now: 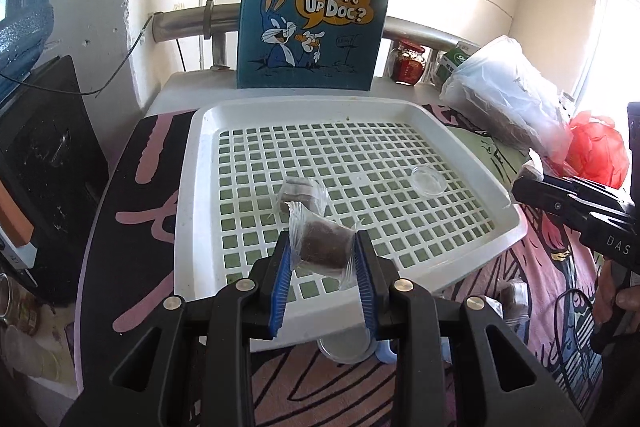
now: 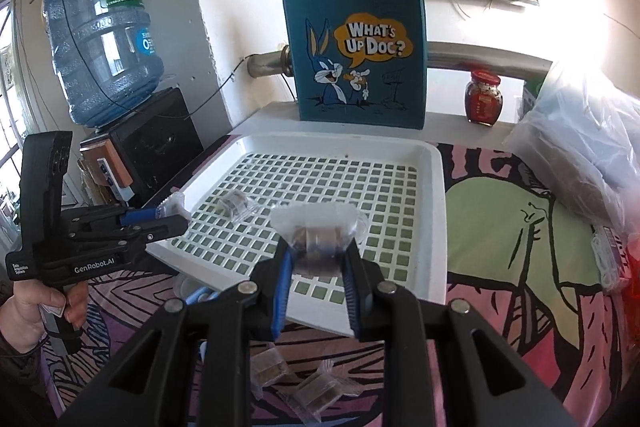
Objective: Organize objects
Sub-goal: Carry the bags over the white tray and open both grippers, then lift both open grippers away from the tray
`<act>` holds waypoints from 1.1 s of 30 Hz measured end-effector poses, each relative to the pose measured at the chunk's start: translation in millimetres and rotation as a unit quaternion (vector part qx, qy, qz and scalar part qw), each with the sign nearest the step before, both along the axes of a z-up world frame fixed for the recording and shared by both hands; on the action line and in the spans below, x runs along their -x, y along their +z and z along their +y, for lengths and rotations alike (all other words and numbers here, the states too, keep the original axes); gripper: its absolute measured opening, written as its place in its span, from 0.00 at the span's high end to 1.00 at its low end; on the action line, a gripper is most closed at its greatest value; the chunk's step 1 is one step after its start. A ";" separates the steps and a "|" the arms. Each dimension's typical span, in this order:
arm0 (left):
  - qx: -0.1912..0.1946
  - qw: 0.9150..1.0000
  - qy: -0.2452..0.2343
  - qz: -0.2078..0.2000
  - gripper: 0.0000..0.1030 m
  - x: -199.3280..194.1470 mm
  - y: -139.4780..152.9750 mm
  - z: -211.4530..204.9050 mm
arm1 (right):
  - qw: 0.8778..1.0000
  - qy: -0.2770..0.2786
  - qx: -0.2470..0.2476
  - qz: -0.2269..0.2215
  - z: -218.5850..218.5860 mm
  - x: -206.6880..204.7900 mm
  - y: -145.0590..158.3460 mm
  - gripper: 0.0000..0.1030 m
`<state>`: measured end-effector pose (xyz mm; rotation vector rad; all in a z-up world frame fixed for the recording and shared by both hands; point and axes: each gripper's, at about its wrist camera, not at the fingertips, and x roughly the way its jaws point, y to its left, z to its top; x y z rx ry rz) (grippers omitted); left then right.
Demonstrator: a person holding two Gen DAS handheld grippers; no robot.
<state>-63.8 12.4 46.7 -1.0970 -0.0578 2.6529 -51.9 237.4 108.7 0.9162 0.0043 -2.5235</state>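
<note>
Left wrist view: left tongs clamp wrapped brown cake above white tray near edge, presumably for drop-in. Right tongs pinch second cake over same edge. One packet lies in tray; spare packets short of tray on table.

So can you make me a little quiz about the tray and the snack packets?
1. True or false: the white plastic grid tray is empty.
2. What does the left tool grip? A) red-lidded jar B) clear-wrapped brown snack packet C) blue tote bag
3. Fill in: the right tool is shut on a wrapped ____.

Key: 1 false, one wrapped packet and a clear round lid lie in it; 2 B; 3 packet.
</note>
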 end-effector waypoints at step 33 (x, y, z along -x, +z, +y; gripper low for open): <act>-0.013 0.997 0.002 0.072 0.14 -72.3 15.2 -28.7 | 0.996 -0.009 0.033 0.086 28.7 -71.4 18.9 0.44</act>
